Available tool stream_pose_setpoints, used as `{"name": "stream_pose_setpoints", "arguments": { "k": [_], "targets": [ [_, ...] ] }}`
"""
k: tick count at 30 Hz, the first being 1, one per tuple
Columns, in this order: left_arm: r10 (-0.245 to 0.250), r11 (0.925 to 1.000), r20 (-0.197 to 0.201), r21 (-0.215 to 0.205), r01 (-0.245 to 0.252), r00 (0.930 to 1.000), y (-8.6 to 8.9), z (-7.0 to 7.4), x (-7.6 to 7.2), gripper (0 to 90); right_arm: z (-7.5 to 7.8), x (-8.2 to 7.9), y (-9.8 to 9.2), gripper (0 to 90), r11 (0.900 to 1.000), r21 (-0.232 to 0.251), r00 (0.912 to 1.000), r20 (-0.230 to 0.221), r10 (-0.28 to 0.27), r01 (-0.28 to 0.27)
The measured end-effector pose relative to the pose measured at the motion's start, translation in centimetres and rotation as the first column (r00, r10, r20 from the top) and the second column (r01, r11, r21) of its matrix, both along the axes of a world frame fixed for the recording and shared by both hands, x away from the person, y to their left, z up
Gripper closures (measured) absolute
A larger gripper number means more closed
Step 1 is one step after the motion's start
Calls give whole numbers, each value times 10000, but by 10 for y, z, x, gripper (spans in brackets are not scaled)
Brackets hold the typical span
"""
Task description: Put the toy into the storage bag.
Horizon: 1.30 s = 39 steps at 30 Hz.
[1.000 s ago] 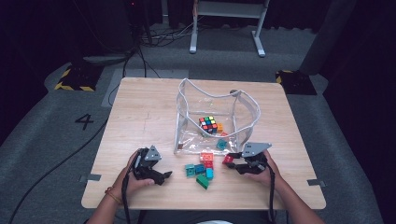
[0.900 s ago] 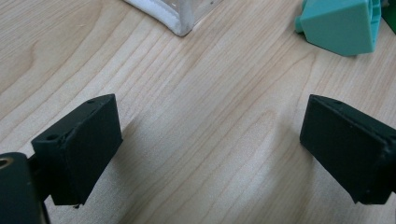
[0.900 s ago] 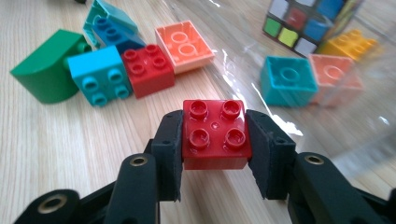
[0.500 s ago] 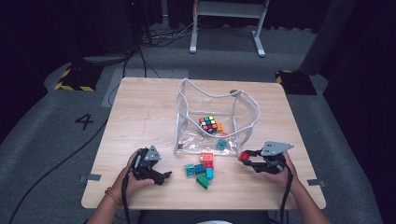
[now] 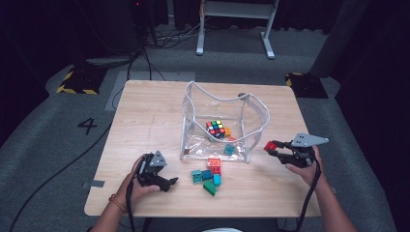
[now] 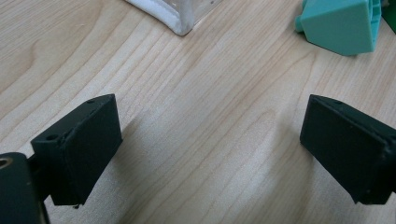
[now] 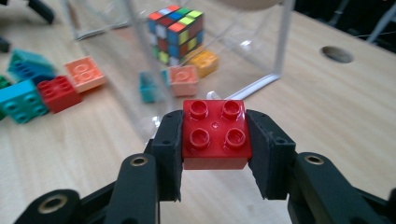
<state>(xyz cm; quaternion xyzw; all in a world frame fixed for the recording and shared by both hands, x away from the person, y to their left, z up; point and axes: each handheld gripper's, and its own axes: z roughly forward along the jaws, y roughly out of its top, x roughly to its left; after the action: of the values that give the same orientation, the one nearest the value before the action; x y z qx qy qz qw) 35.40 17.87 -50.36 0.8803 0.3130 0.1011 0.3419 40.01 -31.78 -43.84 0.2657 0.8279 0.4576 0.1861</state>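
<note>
Red brick — clamped in right hand-held gripper; left hand-held gripper spread apart — holding nothing.

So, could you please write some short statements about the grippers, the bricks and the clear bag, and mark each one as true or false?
1. The right gripper holds a red brick between its jaws. True.
2. The left gripper is shut on a teal brick. False: its jaws stand wide apart over bare table, and the teal brick lies beyond them.
3. The colour cube sits inside the clear bag. True.
4. The red brick is already inside the bag. False: it is held outside, to the right of the bag in the high view.
5. Loose bricks lie on the table in front of the bag. True.
</note>
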Motion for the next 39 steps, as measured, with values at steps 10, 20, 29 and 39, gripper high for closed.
{"name": "stream_pose_setpoints", "arguments": {
  "k": [10, 20, 29, 39],
  "targets": [
    [5, 10000, -3, 1, -5, 10000, 0, 0, 0, 55, 39, 30, -9, 588, 9983, 289, 9976, 467, -520, 506],
    [-5, 10000, -1, 3, 5, 10000, 0, 0, 0, 55, 81, 54, -5, 588, 9960, 484, 9928, 898, -796, 755],
    [15, 10000, -10, -9, -15, 10000, 0, 0, 0, 55, 111, 69, 8, 588, 9963, 499, 9915, 1064, -749, 699],
    [24, 10000, -19, -18, -24, 10000, 0, 0, 0, 55, 130, 70, 34, 588, 9985, 551, 9933, 1154, -25, -39]
  ]
}}
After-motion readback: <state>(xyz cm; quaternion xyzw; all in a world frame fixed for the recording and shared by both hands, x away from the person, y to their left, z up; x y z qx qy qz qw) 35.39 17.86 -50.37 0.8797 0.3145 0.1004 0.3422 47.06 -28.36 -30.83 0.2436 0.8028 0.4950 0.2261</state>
